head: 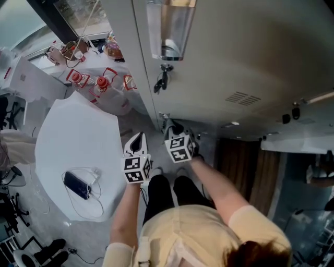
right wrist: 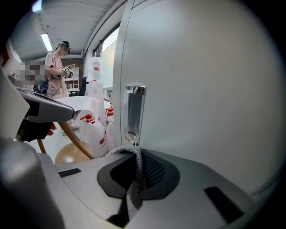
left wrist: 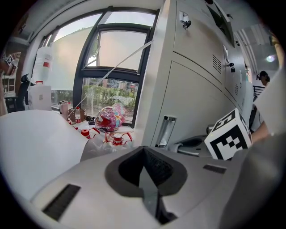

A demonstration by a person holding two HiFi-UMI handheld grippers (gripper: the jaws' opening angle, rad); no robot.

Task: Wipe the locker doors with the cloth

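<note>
- Our right gripper (right wrist: pixel 136 162) pinches the grey cloth (right wrist: pixel 137 179) tight, close to the locker door (right wrist: pixel 201 89), just below its handle (right wrist: pixel 133 114).
- Our left gripper (left wrist: pixel 145 172) is clenched on nothing, just beside the right one, near the white table (head: pixel 78 135).

A dark phone (head: pixel 77 185) with its cable lay on the white worktop (head: pixel 78 130); red-capped bottles (head: pixel 104 82) stood near the window (head: pixel 78 13).

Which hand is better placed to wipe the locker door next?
Right. The right tongs grip the grey cloth close to the locker door, by its handle; the left tongs are shut, empty.
</note>
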